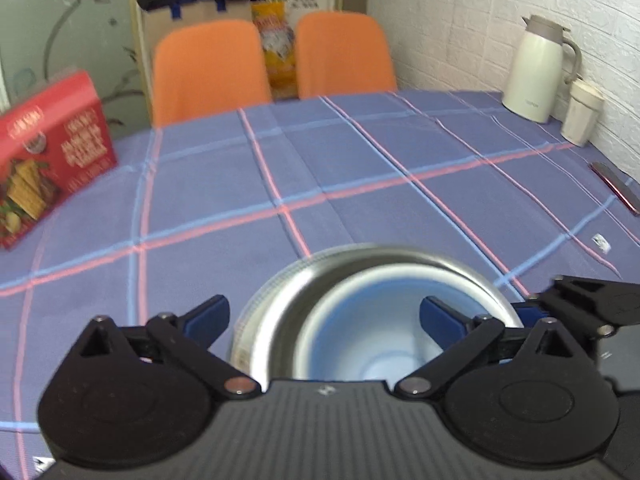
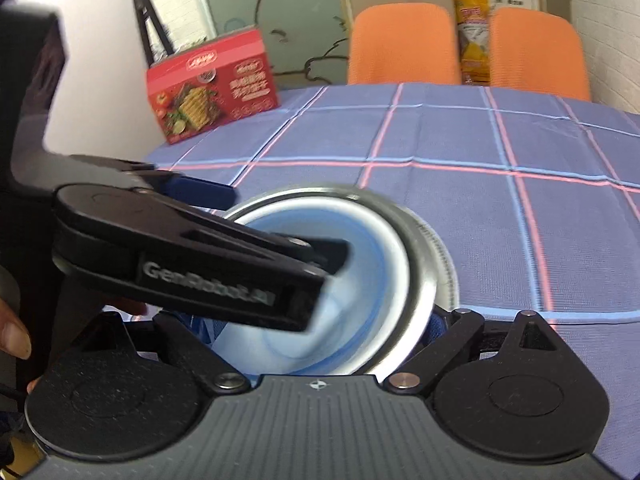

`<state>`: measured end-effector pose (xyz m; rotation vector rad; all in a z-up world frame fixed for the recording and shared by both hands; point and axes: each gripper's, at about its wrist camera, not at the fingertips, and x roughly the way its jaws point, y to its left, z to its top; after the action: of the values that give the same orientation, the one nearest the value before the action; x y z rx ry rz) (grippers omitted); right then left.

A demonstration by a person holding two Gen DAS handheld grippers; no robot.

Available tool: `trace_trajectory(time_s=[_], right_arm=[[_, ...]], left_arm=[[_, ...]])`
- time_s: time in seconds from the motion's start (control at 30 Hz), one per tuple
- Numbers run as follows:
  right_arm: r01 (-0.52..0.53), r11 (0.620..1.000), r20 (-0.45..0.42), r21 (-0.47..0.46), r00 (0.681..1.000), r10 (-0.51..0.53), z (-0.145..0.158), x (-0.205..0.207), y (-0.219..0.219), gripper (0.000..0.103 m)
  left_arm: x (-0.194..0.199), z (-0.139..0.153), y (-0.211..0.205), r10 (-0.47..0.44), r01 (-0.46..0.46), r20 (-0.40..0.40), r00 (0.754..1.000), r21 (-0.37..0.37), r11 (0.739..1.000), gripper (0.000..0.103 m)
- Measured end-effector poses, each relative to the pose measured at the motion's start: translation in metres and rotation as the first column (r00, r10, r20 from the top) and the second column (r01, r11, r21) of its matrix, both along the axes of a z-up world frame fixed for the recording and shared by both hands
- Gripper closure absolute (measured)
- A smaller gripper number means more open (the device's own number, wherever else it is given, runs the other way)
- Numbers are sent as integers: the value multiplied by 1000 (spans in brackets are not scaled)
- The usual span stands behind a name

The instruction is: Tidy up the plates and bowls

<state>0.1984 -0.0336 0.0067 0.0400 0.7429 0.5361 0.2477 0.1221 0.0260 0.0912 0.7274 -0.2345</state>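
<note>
A steel bowl [image 1: 400, 264] [image 2: 416, 264] sits on the checked tablecloth near the front edge, blurred, with a ribbed rim showing beneath it. Nested inside is a pale blue bowl [image 1: 360, 328] [image 2: 372, 280]. My left gripper [image 1: 324, 318] [image 2: 280, 224] is open and straddles the bowl's left wall, one blue finger [image 1: 440, 320] inside and the other outside. My right gripper [image 2: 320, 326] [image 1: 536, 312] is spread wide with the bowls between its fingers. Its right finger [image 2: 438, 320] lies against the steel rim, and the left gripper hides most of its left finger.
A red food box [image 1: 52, 152] [image 2: 212, 88] stands at the table's left edge. Two orange chairs [image 1: 208, 68] line the far side. A white thermos [image 1: 536, 68], a white cup [image 1: 582, 114] and a flat red-edged object [image 1: 616, 192] sit by the right wall. A hand [image 2: 12, 332] shows at left.
</note>
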Motion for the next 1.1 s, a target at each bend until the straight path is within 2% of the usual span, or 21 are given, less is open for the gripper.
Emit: trace_trajectory(time_s=[0.07,0.23,0.43,0.57,0.63,0.73,0.87,0.97,1.1], right_arm=[[25,1000,42,15,999,-26,7,-3,-9,22],[127,990,134,55,982,-133,25,-8,-34,22],[230,972,174,59,956,-236,38,-8,-56,22],[305,952,184,35,934,-306,42,-11,-57,22],[340,940,187,22,922,-338,42,-16,-57,22],[338,939,208,67,915,-345,31,-33,-69,21],[382,924,208,28,902,-379,12,-57,-80,21],[429,903,199,28,883,-426,4,-78,-94,21],[460,888,208,27,866,-455,2,-103,-105,21]], left_arm=[[-4,13,8,51,-50,73,996,-23,999,3],[-13,50,21,165,-129,215,963,-169,977,3],[-31,68,7,232,-174,296,927,-209,962,3],[-50,64,-3,265,-205,291,920,-220,954,3],[-63,57,-6,299,-230,288,910,-249,941,3],[-81,45,-11,362,-290,257,896,-279,915,3],[-103,25,-21,373,-332,204,905,-212,919,3],[-125,11,-26,392,-361,197,899,-174,916,3],[-152,-1,-38,373,-350,202,905,-144,926,3]])
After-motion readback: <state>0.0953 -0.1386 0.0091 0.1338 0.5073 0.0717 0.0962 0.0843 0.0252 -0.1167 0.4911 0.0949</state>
